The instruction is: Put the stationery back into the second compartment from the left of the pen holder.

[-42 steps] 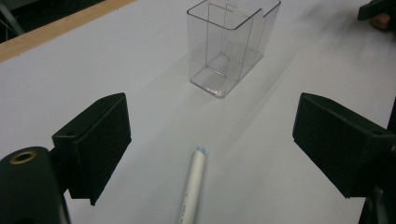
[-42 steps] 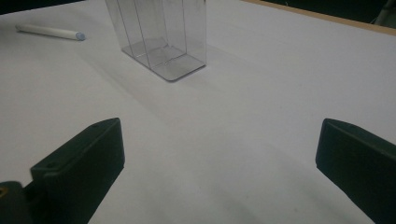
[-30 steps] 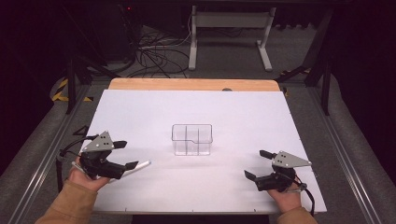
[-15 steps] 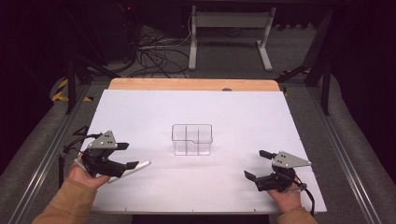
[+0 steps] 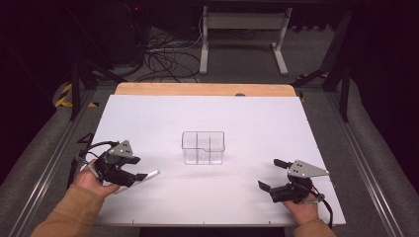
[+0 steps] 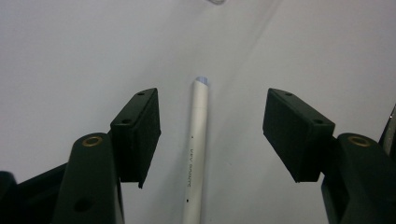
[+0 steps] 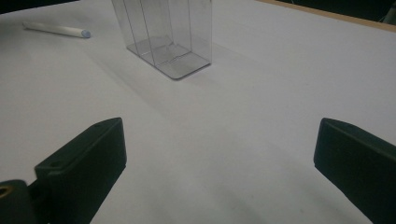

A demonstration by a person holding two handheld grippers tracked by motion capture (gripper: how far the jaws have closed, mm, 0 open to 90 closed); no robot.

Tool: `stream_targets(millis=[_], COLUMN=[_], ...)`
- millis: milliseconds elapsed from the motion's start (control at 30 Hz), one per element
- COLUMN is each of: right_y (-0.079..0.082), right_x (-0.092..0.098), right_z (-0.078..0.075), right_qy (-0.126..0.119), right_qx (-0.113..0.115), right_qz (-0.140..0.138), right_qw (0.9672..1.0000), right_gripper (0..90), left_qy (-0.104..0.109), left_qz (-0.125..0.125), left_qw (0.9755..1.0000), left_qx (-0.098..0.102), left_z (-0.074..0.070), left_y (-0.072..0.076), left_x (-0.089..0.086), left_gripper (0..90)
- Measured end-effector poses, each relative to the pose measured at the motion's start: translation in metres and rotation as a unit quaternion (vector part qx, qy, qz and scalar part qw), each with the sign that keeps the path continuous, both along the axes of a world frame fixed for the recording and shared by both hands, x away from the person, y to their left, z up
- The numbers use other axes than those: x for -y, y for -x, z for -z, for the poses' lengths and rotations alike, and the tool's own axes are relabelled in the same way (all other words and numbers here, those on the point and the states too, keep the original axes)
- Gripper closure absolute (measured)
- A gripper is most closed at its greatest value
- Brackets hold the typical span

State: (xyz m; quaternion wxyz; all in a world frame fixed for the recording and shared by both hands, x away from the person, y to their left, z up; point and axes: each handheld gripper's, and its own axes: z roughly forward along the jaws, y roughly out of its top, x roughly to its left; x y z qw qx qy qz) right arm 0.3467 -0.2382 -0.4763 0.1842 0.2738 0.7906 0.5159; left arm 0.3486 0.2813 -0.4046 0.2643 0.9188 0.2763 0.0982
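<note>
Left gripper (image 5: 141, 176), high view: sitting low on the white table (image 5: 247, 118), well to the left of the clear box (image 5: 203, 147), jaws pointing toward the box's side. Its jaws have just been closing and are standing part-way open around the near end of a white pen (image 5: 148, 174); the pen is lying flat on the table, its free end pointing toward the box. Right gripper (image 5: 269, 174), same view: resting near the front right corner of the table, well to the right of the box, jaws spread wide and gripping nothing. The box is standing upright near the table's middle, with clear dividers inside.

Left gripper (image 6: 212, 135), left gripper view: the pen (image 6: 196, 154) is lying lengthwise between the two black jaws, nearer the left-hand one, with a gap showing on both sides, so neither pad is pressing on it.

Right gripper (image 7: 219, 163), right gripper view: jaws standing wide apart over bare table (image 7: 280, 70). The box (image 7: 166, 32) is showing ahead, and the pen (image 7: 56, 29) is lying beyond it to its left, apart from it.
</note>
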Motion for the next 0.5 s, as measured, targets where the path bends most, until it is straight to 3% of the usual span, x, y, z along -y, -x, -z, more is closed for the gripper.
stream_targets(millis=[367, 500], right_y=[0.0, 0.0], right_x=[0.0, 0.0], right_z=[0.0, 0.0], right_qy=[-0.002, -0.001], right_qx=[-0.001, -0.001], right_qz=[-0.002, -0.002], right_qw=[1.0, 1.0], right_gripper=[3.0, 3.1], left_qy=[-0.031, -0.035], left_qz=[-0.016, -0.016], left_qw=[0.9975, 0.9972], left_qx=[-0.061, -0.064], left_z=[0.012, 0.014], left_y=[-0.012, -0.014], left_x=[0.005, 0.006], left_gripper=[40.9, 41.8])
